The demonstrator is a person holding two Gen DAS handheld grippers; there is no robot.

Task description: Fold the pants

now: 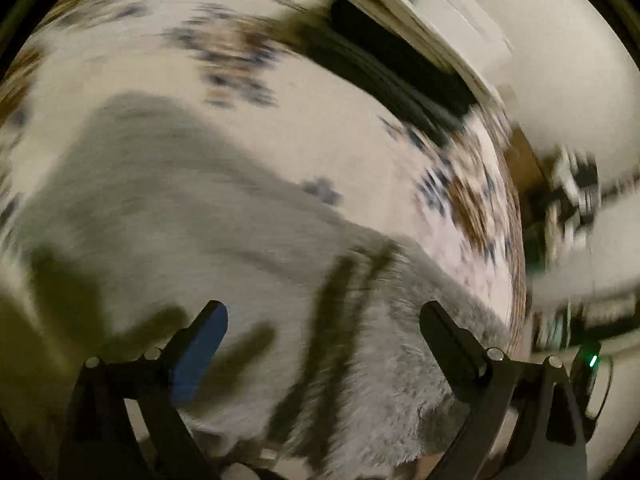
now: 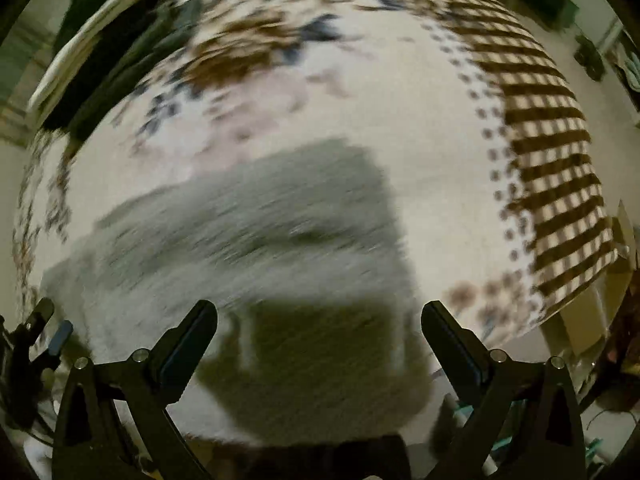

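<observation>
Pants [image 1: 224,216], grey and fleecy, lie spread flat on a bed [image 1: 320,120] covered by a white sheet with blue and brown flower print; both views are smeared by motion, so fine detail is unreliable. Left tool [image 1: 324,320] stands spread wide with nothing between its fingers, the grey fabric lying directly ahead of and beneath it. Right tool [image 2: 320,320] is likewise spread and empty, hovering above the same garment, whose squared far edge sits ahead of it. Judged from this layout, the garment is laid out flat so that an edge can be picked up and carried over; neither tool has a hold on it at present, and the folding looks unfinished. Dark shadows of the tools fall across the fabric just ahead of each set of fingers. A stack of dark and pale folded cloth [image 2: 100,40] rests at the far left of the right tool, well apart from the pants. A brown checked border [image 2: 552,160] of the sheet runs along the far right. Nothing lies on the pants to obstruct a grasp.
</observation>
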